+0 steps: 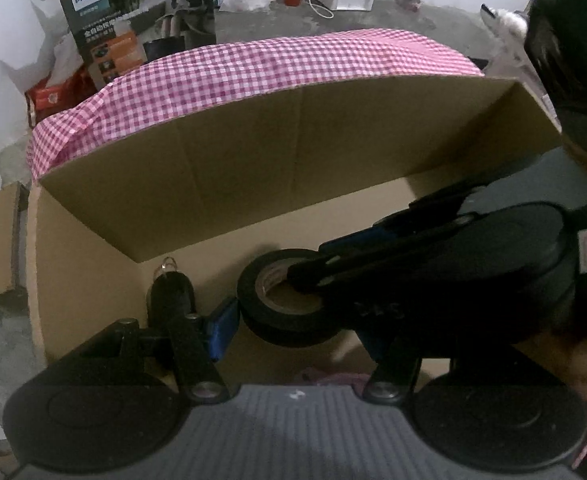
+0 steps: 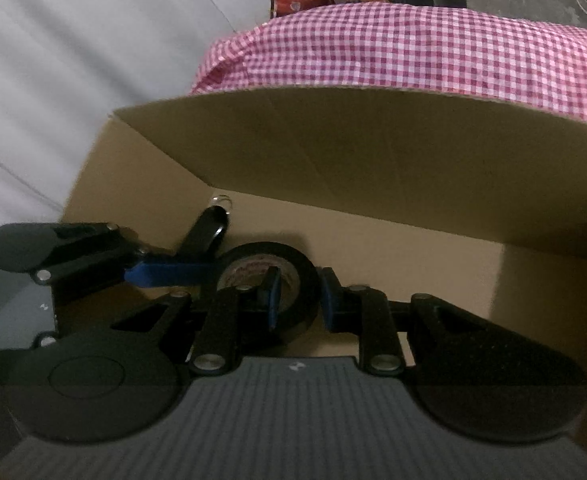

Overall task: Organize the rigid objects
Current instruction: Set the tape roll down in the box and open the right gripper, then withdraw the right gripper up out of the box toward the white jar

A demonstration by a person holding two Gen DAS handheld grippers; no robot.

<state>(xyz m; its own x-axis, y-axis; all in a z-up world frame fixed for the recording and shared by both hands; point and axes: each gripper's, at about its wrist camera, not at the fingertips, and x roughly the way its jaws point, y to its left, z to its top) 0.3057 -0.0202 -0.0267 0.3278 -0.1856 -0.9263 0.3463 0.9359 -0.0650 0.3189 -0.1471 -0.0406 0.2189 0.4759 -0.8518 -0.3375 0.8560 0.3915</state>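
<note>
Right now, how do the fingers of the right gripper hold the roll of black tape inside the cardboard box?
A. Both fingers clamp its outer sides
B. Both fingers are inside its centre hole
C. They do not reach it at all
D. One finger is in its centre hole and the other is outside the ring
D: on the right gripper, one blue finger stands in the hole of the roll of black tape, the other against its outer wall, inside the cardboard box.

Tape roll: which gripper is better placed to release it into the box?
Right. The right gripper already clamps the tape roll wall, one finger in the core, low inside the cardboard box. The left gripper only flanks it.
</note>
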